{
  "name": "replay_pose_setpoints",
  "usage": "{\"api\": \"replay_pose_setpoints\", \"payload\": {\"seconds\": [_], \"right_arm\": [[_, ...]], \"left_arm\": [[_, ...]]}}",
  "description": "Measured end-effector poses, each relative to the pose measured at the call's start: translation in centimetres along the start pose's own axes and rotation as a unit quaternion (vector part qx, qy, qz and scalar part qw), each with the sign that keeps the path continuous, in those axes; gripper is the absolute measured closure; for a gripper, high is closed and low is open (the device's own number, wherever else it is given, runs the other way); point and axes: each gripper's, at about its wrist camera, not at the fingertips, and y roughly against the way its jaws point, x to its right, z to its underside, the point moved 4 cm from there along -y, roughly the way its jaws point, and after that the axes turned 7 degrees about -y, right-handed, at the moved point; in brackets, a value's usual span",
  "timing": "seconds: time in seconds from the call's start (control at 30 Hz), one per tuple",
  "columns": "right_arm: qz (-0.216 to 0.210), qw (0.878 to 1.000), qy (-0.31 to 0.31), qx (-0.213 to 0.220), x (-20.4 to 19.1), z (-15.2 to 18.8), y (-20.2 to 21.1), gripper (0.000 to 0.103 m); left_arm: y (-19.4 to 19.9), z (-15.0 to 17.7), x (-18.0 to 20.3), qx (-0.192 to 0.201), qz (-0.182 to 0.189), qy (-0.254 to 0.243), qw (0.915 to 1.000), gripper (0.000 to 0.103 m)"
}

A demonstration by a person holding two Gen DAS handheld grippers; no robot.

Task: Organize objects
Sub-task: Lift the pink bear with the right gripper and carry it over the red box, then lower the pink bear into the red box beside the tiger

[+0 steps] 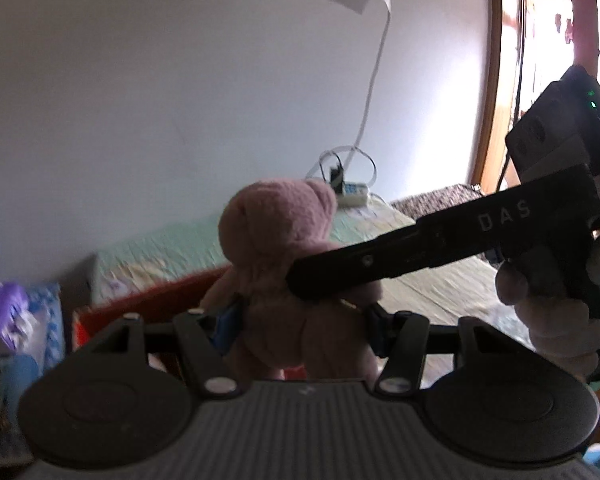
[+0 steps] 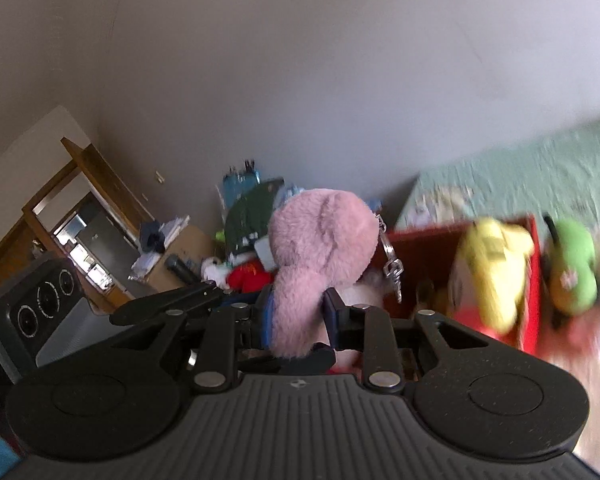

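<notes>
A: Both tools pinch one pink plush toy (image 1: 284, 240): the left gripper (image 1: 300, 330) clamps its body, the right gripper (image 2: 300, 320) its lower part.

B: And the red box (image 2: 528, 280)?

A: Ahead of the right gripper, to its right, already holding plush toys. Best carried level, both grips firm, released only above the opening.

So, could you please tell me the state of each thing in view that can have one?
Pink plush toy: lifted, gripped by both grippers.
Left gripper: jaws shut on the toy's body.
Right gripper: jaws shut on the toy.
Red box: open, toys inside.
Yellow plush: in the box, blurred.
</notes>
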Motion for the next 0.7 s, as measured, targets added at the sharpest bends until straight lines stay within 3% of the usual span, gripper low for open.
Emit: {"api": "replay_pose_setpoints", "payload": {"seconds": [0.17, 0.3, 0.7], "right_arm": [[0.030, 0.999, 0.036, 0.020, -0.8, -2.1, -2.9, 0.076], [0.059, 0.997, 0.044, 0.012, 0.2, -2.8, -5.5, 0.076], [0.114, 0.991, 0.010, -0.063, 4.3, -0.4, -12.5, 0.078]], "left_arm": [[-1.6, -0.9, -3.8, 0.021, 0.007, 0.023, 0.9995, 0.045], [-4.3, -0.4, -6.0, 0.013, 0.011, 0.044, 0.9989, 0.045], [-10.6, 5.3, -9.7, -0.078, 0.024, 0.086, 0.9929, 0.045]]}}
